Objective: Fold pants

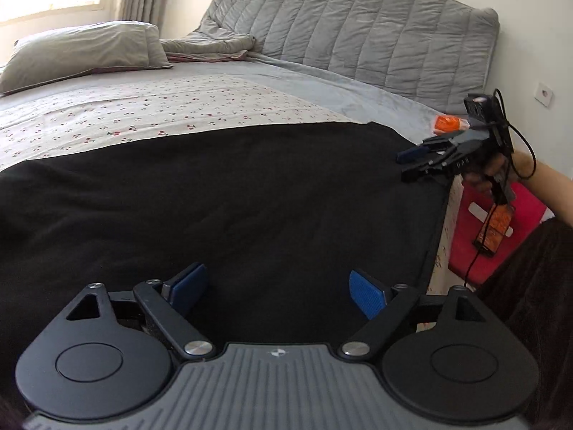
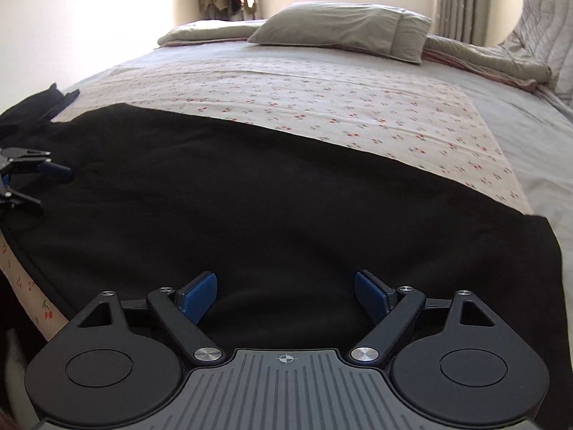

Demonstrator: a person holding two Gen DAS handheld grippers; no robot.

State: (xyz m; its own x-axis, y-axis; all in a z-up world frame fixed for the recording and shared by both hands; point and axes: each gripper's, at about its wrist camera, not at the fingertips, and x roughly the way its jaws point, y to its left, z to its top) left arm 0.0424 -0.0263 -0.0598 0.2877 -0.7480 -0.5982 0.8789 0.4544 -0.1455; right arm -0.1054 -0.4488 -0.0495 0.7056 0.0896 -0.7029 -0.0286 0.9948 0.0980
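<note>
A grey pillow (image 1: pixel 82 50) is lying at the far left of the bed, with a folded grey blanket (image 1: pixel 211 48) beside it and a quilted grey headboard (image 1: pixel 358 28) rising behind. The black pants (image 1: pixel 215 208) are lying spread flat across the near part of the cherry-print sheet (image 1: pixel 143 111), reaching to the mattress edge on the right. The left gripper (image 1: pixel 275 290) is hovering over the pants with its blue pads (image 1: pixel 189 286) standing wide apart and nothing between them. The right gripper (image 2: pixel 284 294) is likewise hanging released above the dark cloth, empty. At the far right, a hand (image 1: pixel 490 172) is holding that gripper near the pants' edge, beside what seems to be a red box (image 1: pixel 501 229) on the floor.
</note>
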